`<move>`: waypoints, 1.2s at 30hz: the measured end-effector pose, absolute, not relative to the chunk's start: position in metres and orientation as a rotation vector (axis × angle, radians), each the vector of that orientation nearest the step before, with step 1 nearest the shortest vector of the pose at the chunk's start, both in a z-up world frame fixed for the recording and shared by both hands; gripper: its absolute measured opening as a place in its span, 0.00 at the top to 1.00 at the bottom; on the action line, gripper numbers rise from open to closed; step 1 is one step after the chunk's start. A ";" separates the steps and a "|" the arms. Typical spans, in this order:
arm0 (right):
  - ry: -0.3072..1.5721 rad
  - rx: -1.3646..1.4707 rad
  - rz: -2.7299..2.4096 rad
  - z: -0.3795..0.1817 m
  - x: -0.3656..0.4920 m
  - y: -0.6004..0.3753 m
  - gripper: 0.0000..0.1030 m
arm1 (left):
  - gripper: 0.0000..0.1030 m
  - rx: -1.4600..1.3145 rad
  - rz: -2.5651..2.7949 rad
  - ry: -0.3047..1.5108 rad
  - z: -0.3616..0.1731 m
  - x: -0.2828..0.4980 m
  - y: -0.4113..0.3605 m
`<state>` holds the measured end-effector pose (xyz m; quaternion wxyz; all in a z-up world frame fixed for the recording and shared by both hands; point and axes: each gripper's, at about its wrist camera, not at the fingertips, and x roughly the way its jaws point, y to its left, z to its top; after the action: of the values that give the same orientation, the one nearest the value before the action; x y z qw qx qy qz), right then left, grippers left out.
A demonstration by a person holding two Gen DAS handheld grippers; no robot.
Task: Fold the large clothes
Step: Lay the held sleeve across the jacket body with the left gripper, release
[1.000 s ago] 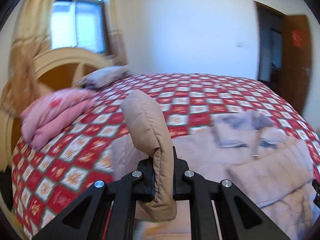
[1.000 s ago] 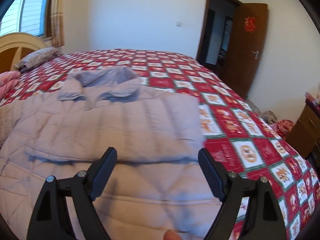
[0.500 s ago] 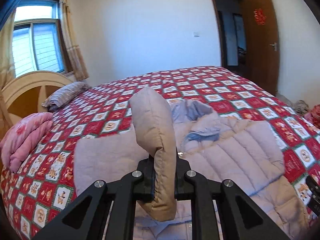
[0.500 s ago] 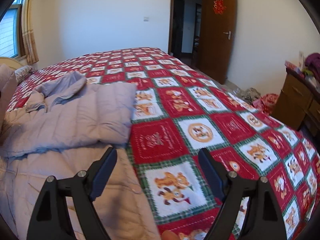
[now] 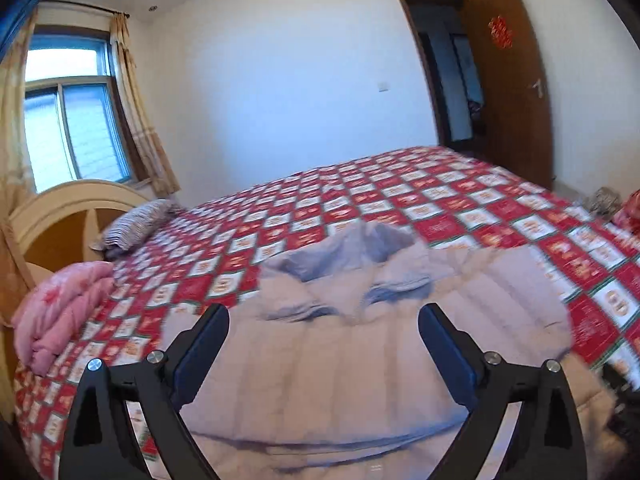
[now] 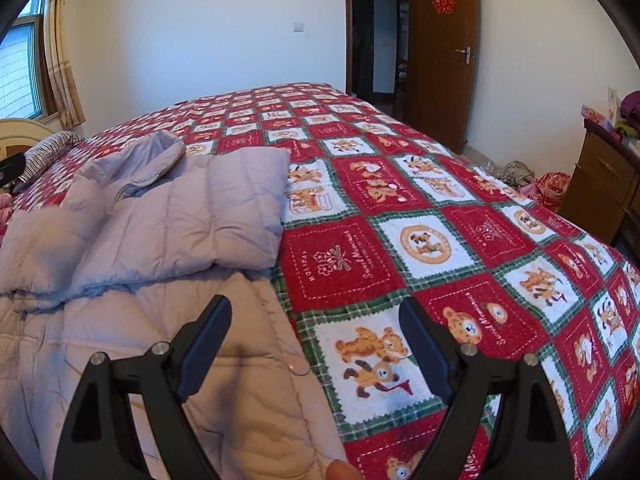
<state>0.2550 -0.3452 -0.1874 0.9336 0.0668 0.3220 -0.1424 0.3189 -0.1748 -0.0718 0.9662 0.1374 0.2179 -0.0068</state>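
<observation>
Below left gripper [image 5: 323, 344], opening, padded jacket [image 5: 360, 380], unheld

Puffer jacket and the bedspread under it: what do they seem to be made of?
Puffer jacket: looks like thin matte synthetic shell over soft filling, judging by the stitched, puffed channels; pale lilac-beige. Bedspread: seems a soft woven or fleece textile, matte, with printed red-and-white bear squares; exact fibre unclear.

light: daylight from window [image 5: 72, 136] | left view motion-blurred | right sharp | fisheye edges
</observation>
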 end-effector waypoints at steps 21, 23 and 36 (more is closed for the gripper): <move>0.809 0.091 -0.044 -0.187 0.353 -0.227 0.87 | 0.07 -0.023 0.299 0.751 -0.147 0.382 0.070; 0.837 0.053 -0.034 -0.189 0.349 -0.229 0.86 | 0.07 -0.071 0.271 0.750 -0.139 0.388 0.071; 0.669 0.200 -0.009 -0.142 0.377 -0.230 0.58 | 0.07 -0.122 0.214 0.757 -0.140 0.464 0.037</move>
<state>0.3766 -0.2299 -0.1419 0.9397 0.0981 0.3277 -0.0042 0.4636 0.0368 -0.1397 0.9218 -0.0593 0.3687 0.1042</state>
